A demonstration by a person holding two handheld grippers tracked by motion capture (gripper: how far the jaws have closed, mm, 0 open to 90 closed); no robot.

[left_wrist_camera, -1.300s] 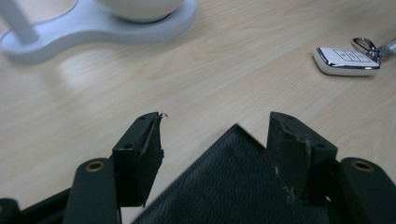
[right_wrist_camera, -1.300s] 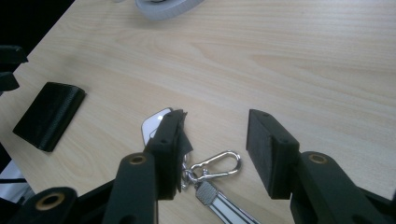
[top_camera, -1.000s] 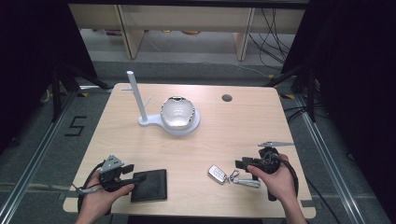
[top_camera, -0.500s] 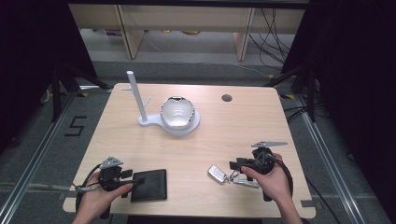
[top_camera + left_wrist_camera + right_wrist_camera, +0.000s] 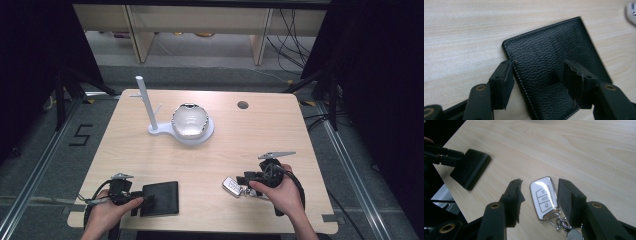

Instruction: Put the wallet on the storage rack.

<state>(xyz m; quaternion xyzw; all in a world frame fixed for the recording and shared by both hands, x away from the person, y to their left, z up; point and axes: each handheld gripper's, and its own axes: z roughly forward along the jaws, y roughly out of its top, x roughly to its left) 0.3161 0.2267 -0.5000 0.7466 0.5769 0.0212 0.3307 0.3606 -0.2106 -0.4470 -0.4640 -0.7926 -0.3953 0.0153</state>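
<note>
Tabletop (image 5: 150, 150): pale wood, lying bare between the things.
Wallet (image 5: 160, 198): black leather, lying flat near the front edge, toward the left corner.
Left tongs (image 5: 537, 82): straddling the wallet's near corner, jaws narrowing in just now, pads not yet pressing.
Key fob (image 5: 232, 186): white, lying near the front edge, right of middle.
Right tongs (image 5: 539, 200): standing wide around the key fob, not touching.
White stand (image 5: 185, 122): sitting toward the back edge.

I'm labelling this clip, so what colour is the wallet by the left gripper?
Black, with a pebbled grain and pale edge stitching; the wallet shows best in the left gripper view.
</note>
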